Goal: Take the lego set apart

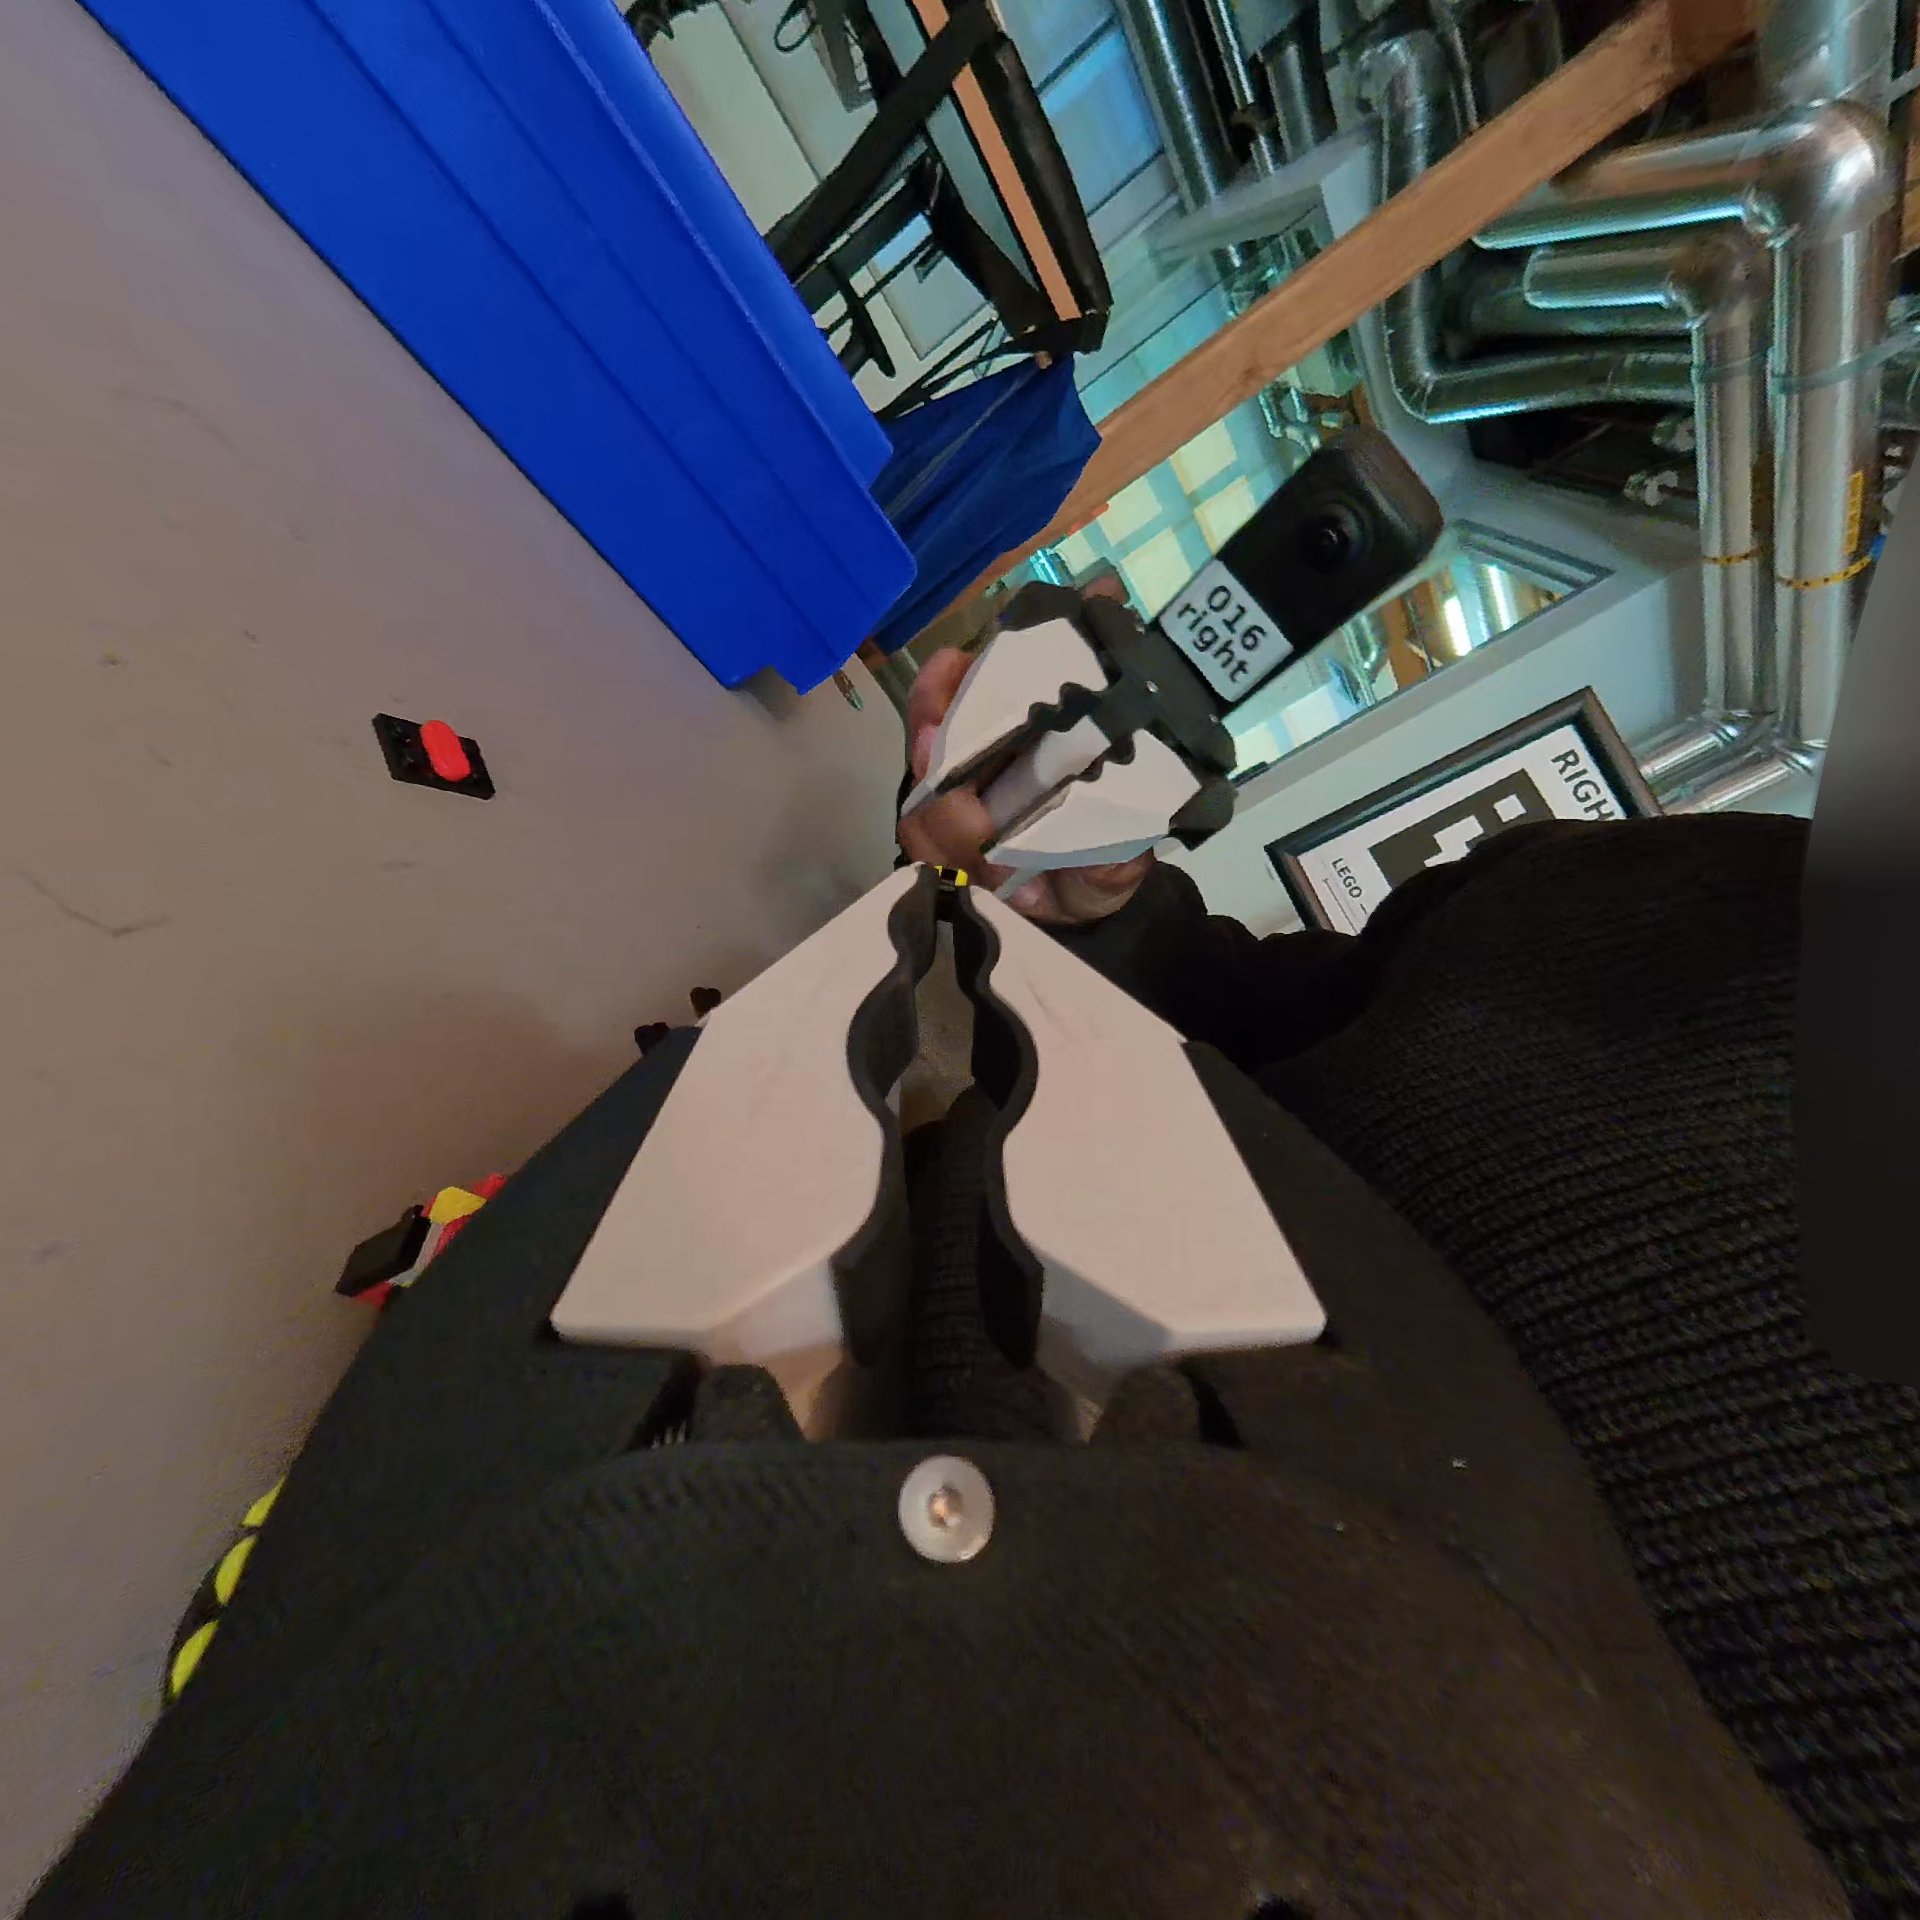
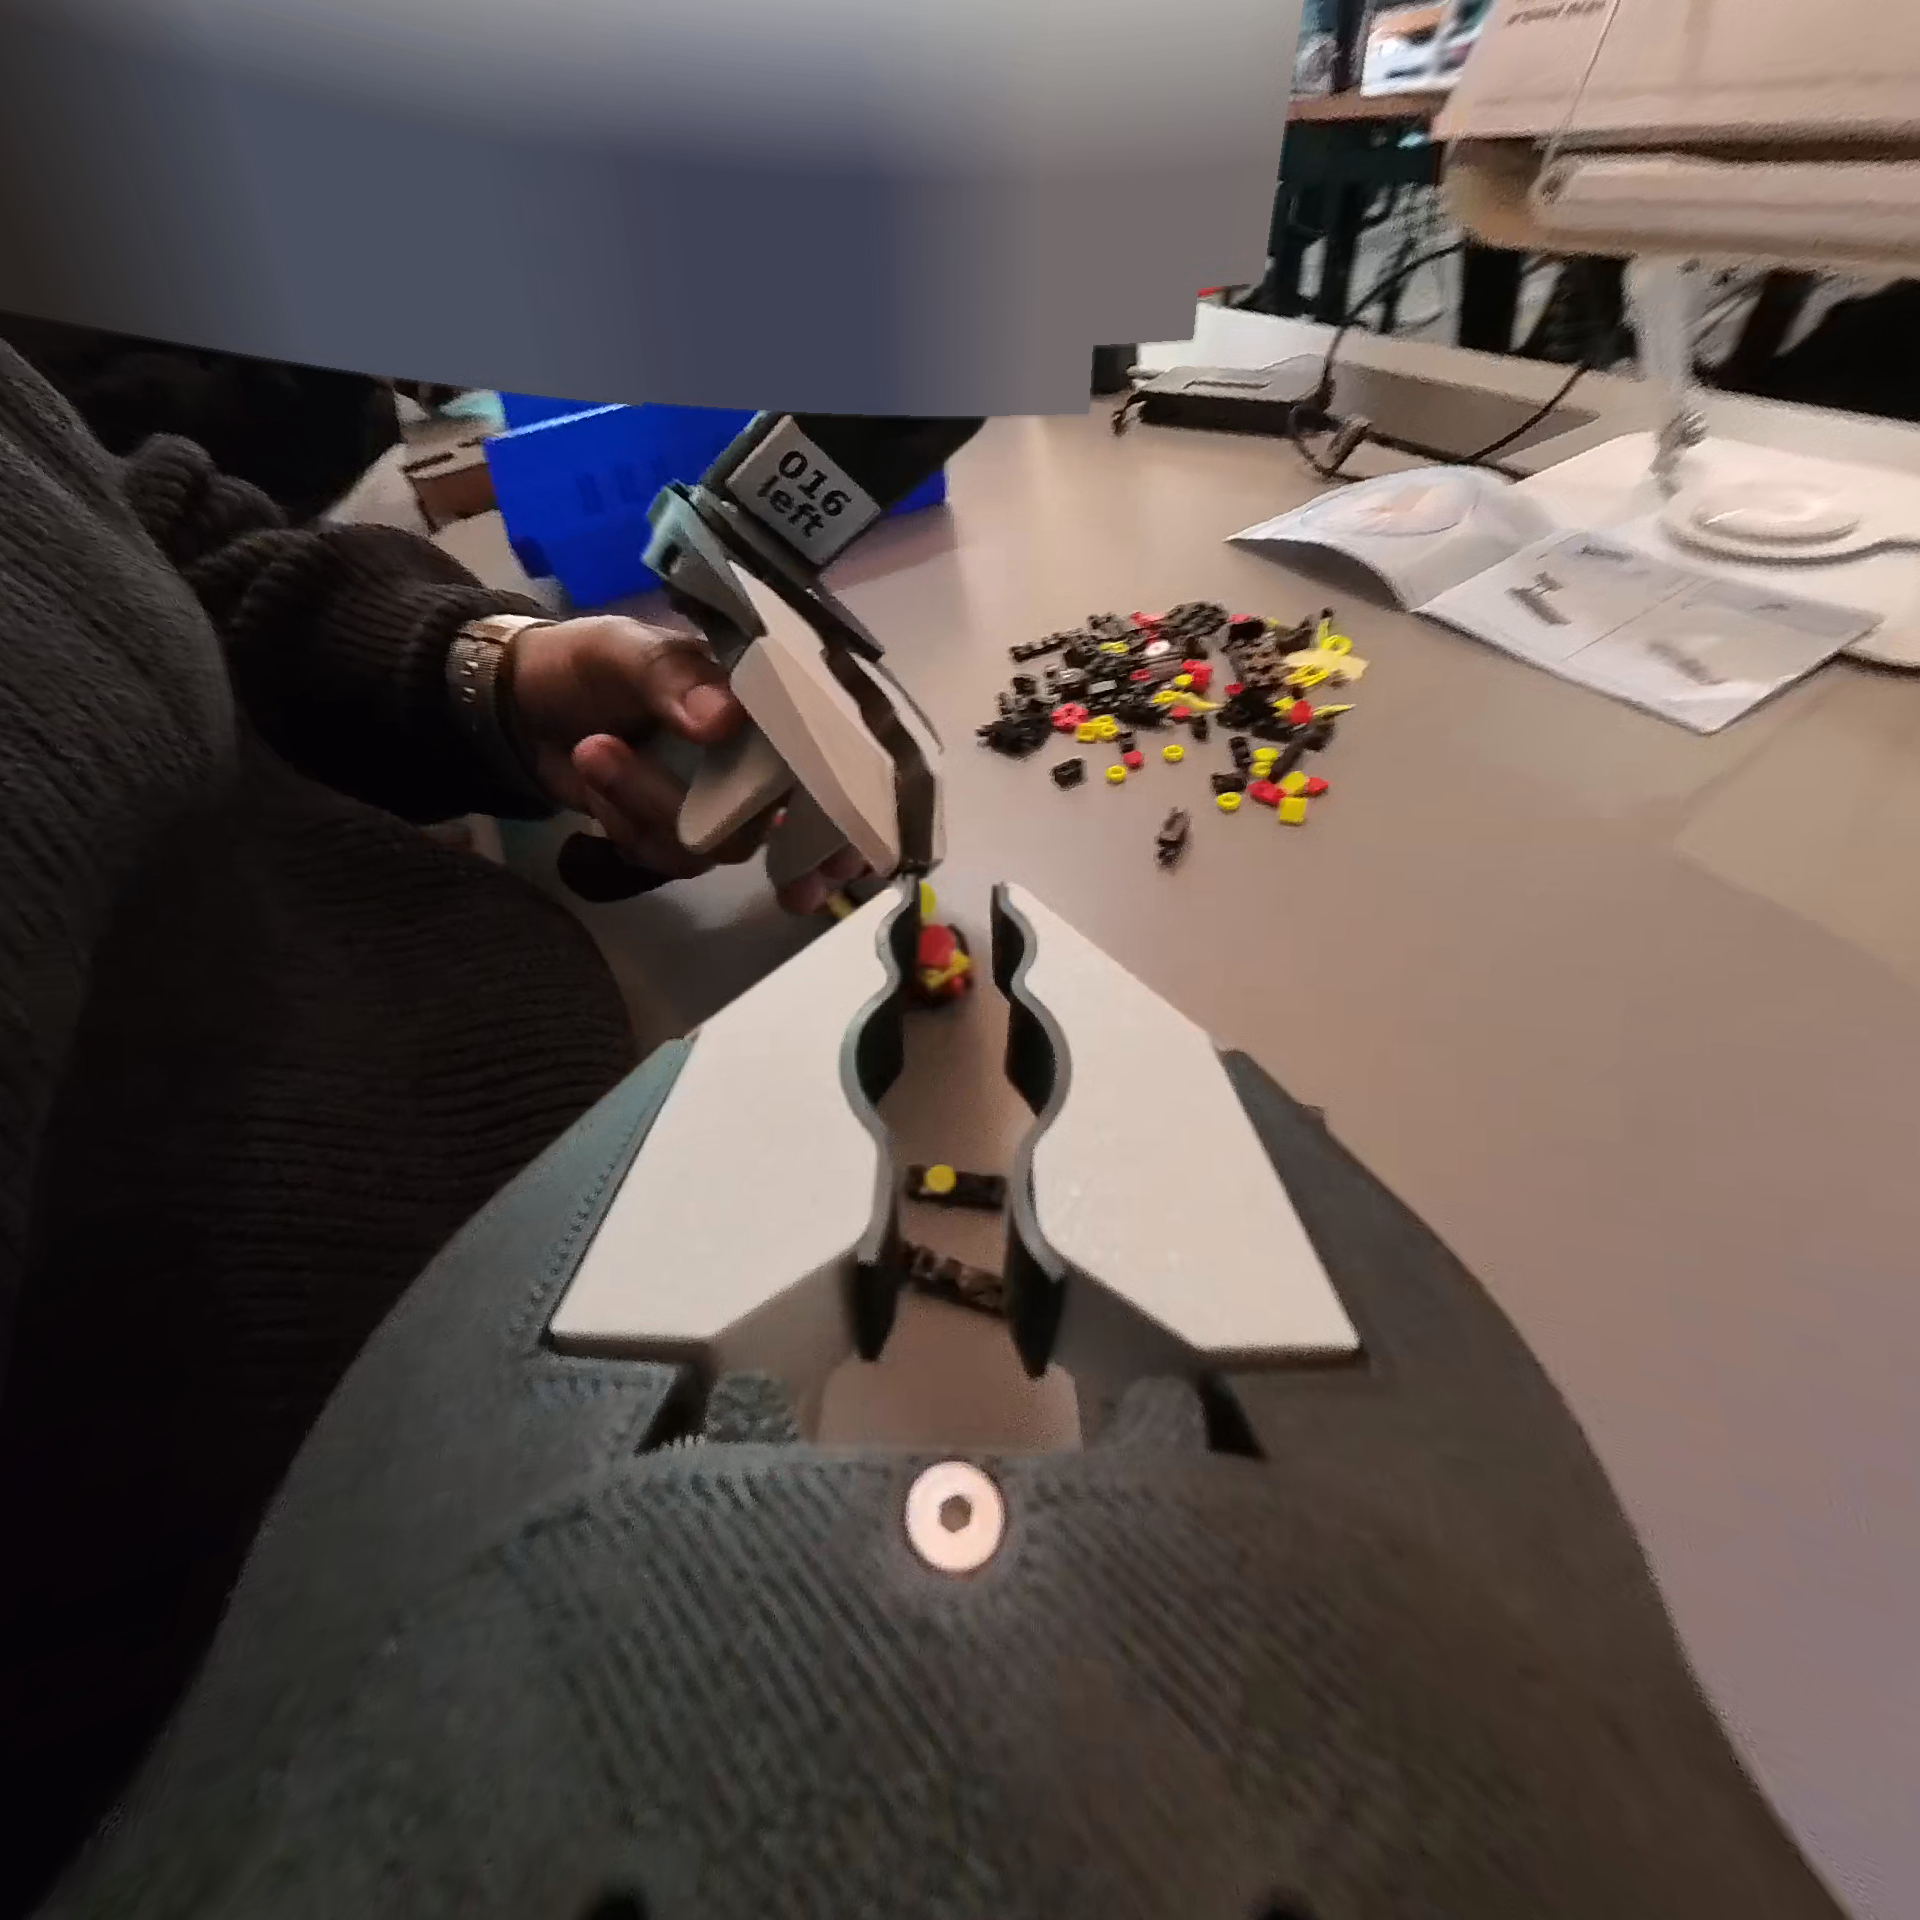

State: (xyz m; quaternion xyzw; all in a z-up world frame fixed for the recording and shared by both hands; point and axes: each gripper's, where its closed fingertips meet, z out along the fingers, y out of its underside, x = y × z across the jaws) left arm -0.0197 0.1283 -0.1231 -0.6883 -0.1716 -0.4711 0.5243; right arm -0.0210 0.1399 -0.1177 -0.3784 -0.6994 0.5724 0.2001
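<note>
My left gripper is shut at its tips on a small yellow and black lego piece, held above the grey table. It also shows in the right wrist view, pointing down just beyond my right fingertips. My right gripper is open and empty, its tips close to the left gripper's tips. A small red, yellow and black lego piece lies on the table, seen through the gap between the right fingers. The right gripper also shows in the left wrist view, facing the left one.
A pile of loose black, red and yellow pieces lies farther out on the table. A black plate with a red piece lies alone. A blue bin stands at the back. An open booklet lies at the right. Small black pieces lie under my right gripper. Less than 4 cm separates the two grippers' tips.
</note>
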